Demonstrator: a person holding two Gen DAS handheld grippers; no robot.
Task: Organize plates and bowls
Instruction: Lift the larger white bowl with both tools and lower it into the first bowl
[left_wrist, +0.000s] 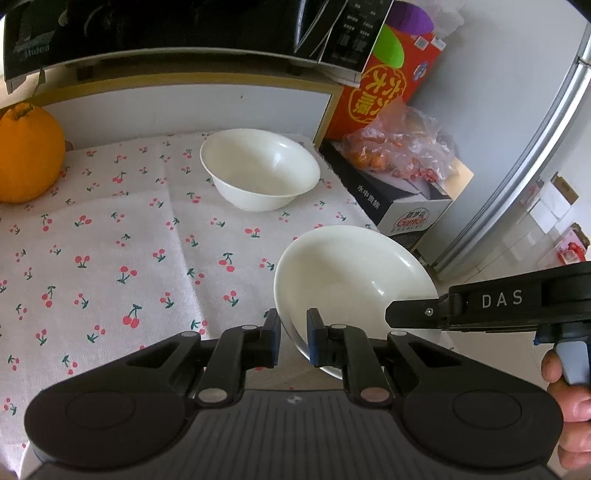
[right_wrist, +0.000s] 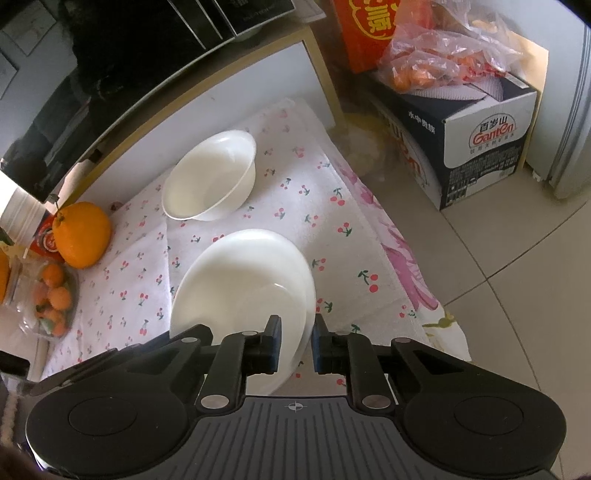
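Note:
A deep white plate (left_wrist: 351, 273) (right_wrist: 240, 288) hangs tilted over the front right part of the cherry-print cloth (left_wrist: 110, 240). My left gripper (left_wrist: 294, 332) is shut on its near rim, one blue pad on each side of the edge. My right gripper (right_wrist: 297, 339) is shut on the plate's rim as well. In the left wrist view the right gripper's black finger (left_wrist: 410, 314) reaches in from the right onto the plate's edge, with a hand (left_wrist: 565, 398) on its trigger. A white bowl (left_wrist: 258, 170) (right_wrist: 210, 177) stands upright and empty further back on the cloth.
A large orange (left_wrist: 26, 155) (right_wrist: 82, 234) sits at the cloth's left. A black appliance (left_wrist: 184, 26) overhangs the back. Right of the table stand a red box (left_wrist: 384, 85) and a Ganten carton (right_wrist: 480, 147) with a bag of fruit (right_wrist: 436, 62) on top. A tray of small oranges (right_wrist: 51, 299) lies left.

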